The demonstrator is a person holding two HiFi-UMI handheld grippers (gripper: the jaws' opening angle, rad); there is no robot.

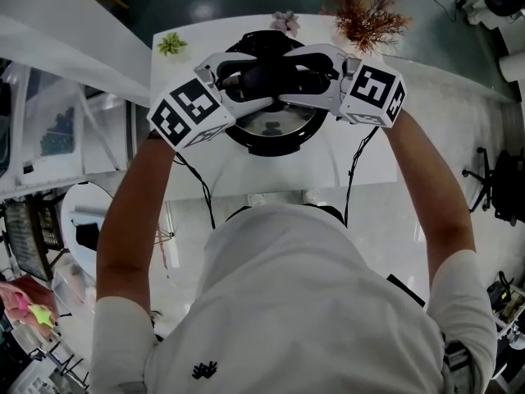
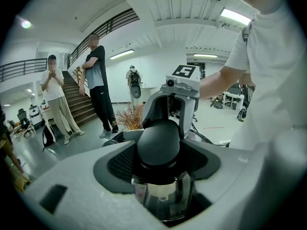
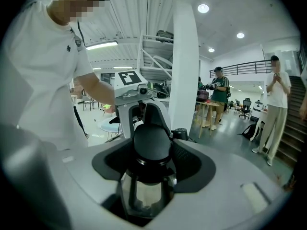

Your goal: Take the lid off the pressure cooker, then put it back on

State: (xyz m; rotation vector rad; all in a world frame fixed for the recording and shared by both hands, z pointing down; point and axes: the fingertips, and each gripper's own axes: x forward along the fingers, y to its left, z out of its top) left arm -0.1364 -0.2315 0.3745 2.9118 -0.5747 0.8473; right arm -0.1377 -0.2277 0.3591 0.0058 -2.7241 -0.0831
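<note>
Left jaws: My left gripper [image 1: 250,82] stands wide, with one rounded end of the black lid handle [image 2: 158,140] between its ridged pads. The pads look pressed to the handle's sides.
Right jaws: My right gripper [image 1: 303,76] is also wide. It has the opposite end of the same handle between its pads, apparently in contact.
Facing: In each gripper view I see the other gripper straight across the handle.
Lid: The steel lid [image 1: 275,125] appears seated on the pressure cooker [image 1: 271,148], with no gap that I can make out from the head view.
Cooker: It stands on the white table [image 1: 369,154], near the far edge, between a small green plant [image 1: 172,43] and a dried reddish sprig [image 1: 369,15].
Step, as I judge it: A two-handed hold on the seated lid. I cannot say whether this is removal or re-seating.
Next move, if removing: I must turn both ends together to free the lock, then raise the lid level so neither end slips from the pads.
</note>
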